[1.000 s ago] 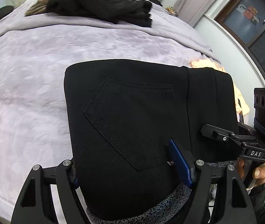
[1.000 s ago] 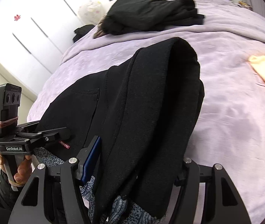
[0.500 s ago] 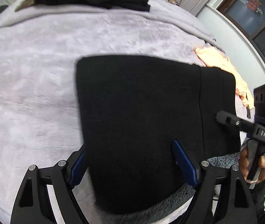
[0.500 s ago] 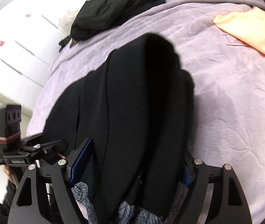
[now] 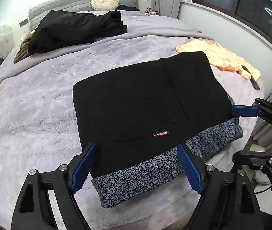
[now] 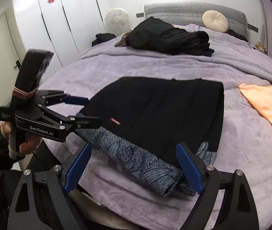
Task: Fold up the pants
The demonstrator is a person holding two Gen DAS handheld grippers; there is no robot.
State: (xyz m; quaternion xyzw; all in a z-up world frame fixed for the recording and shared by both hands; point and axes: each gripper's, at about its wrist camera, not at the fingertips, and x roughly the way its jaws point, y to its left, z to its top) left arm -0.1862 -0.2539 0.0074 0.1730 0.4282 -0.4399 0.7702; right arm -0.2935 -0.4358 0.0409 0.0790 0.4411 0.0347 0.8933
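Pants (image 5: 147,103), black, lie folded flat on the lavender bed cover (image 5: 40,115), directly ahead of both sets of fingers. A small red label (image 5: 161,134) sits on the upper layer, close to the near edge. Beneath the black layer a speckled blue-grey lining (image 5: 136,176) projects toward the fingers and rests on the cover.

Left gripper (image 5: 136,169): fingers (image 5: 83,165) stand apart, one on each side of the near edge of the pants. The blue pads do not press on the fabric.

Right gripper (image 6: 133,169): jaws are opening. The fingers (image 6: 188,169) straddle the rolled end of the speckled lining, which lies between them without being clamped. In the left wrist view this gripper appears at the right of the pants, one blue pad just beside the fabric's side edge.

A hand (image 6: 23,143) grips the handle of the left gripper, seen at the left of the right wrist view.

Beyond the fingers, past the folded pants: a heap of dark clothes (image 5: 74,30) near the head of the bed, a round cream cushion (image 5: 105,1) against the grey headboard (image 6: 189,12). An orange garment (image 5: 222,59) lies to the right of the pants, well apart from the left fingers.
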